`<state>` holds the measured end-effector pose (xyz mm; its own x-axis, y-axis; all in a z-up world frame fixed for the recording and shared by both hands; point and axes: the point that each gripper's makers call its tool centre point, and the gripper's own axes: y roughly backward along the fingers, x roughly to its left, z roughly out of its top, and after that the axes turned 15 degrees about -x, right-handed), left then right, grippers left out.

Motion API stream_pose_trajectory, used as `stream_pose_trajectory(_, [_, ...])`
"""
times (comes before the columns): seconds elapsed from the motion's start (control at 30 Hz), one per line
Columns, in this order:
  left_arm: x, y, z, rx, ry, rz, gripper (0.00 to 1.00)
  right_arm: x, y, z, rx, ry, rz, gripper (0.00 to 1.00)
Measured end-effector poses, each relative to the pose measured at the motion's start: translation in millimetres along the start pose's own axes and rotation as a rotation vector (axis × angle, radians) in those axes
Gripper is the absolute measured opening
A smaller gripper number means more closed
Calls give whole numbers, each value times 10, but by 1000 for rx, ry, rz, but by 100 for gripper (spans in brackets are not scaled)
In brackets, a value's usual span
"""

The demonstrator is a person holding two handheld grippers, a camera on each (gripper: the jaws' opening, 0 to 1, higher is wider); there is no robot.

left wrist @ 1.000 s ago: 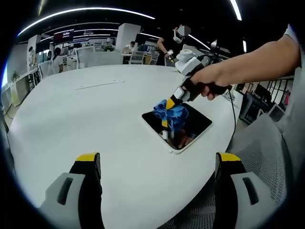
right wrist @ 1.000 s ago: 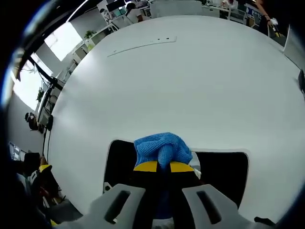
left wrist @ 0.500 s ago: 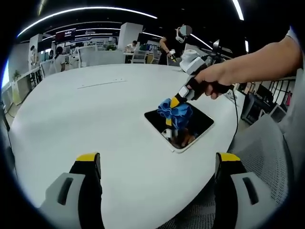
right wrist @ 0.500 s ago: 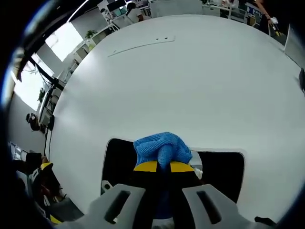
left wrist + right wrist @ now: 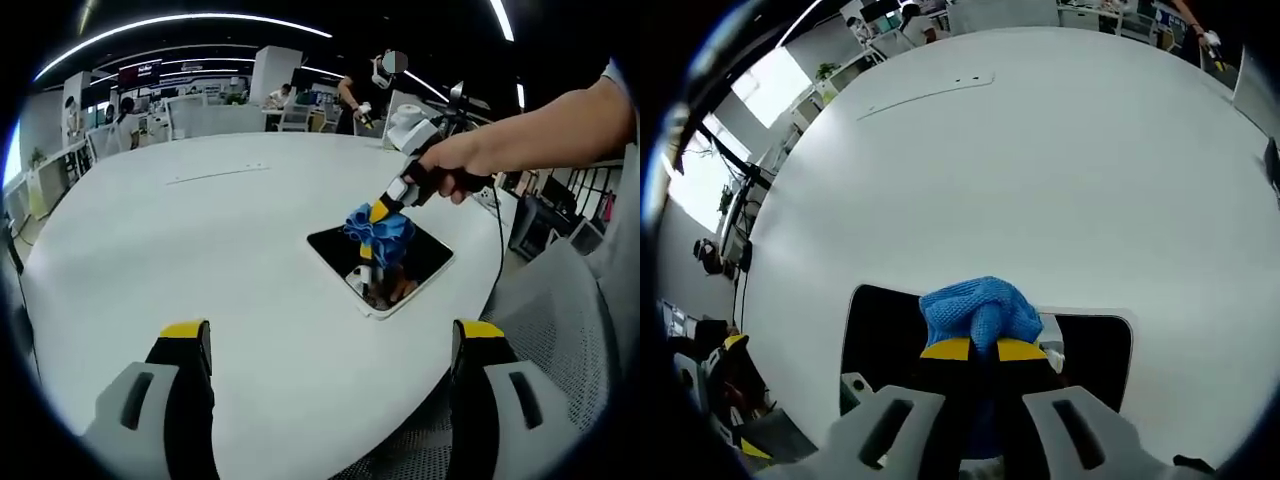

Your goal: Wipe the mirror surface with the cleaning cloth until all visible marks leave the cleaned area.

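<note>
Moved: Since a second ago, the right gripper (image 5: pixel 378 214) and its blue cloth (image 5: pixel 379 232) had slid along the mirror (image 5: pixel 415 268), toward its far end as seen in the left gripper view. The mirror looked as if it shifted too, but that could be the camera moving.

Right gripper: Its yellow-tipped fingers (image 5: pixel 951 348) were squeezed together on the cloth (image 5: pixel 977 308). A hand (image 5: pixel 452 165) held the handle and pushed the cloth down on the glass.

Left gripper: It (image 5: pixel 332 345) hung over the white desk (image 5: pixel 200 240), well apart from the mirror. Its fingers (image 5: pixel 186 335) were wide apart and held nothing.

Mirror: It (image 5: pixel 880 325) lay flat on the desk (image 5: pixel 1040 160), near the edge by the person. It was dark with a pale frame. I could not tell if any marks were left on it.

Cloth: It looked soft, light and bunchy. It would fold and squash easily. I think the best place to hold it was the middle of the bunch, so a puffy part stuck out to rub with.

Care: The mirror looked hard, smooth and easy to break. It could slide on the slippery desk if pushed hard, so soft, even rubs seemed best.
</note>
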<state>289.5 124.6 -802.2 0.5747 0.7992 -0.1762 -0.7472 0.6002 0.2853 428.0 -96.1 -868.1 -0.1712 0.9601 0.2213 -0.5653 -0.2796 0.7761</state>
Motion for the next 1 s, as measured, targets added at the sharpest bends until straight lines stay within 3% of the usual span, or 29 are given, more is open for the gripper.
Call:
stream_pose_trajectory(0.73, [2,4,-31,18,-11,-1,98,-354,59,12,14,-9,-34,2])
stream_pose_trajectory(1.0, [0,10,-34,24,-13,3,98,-345,46,5,4,13,-46,2])
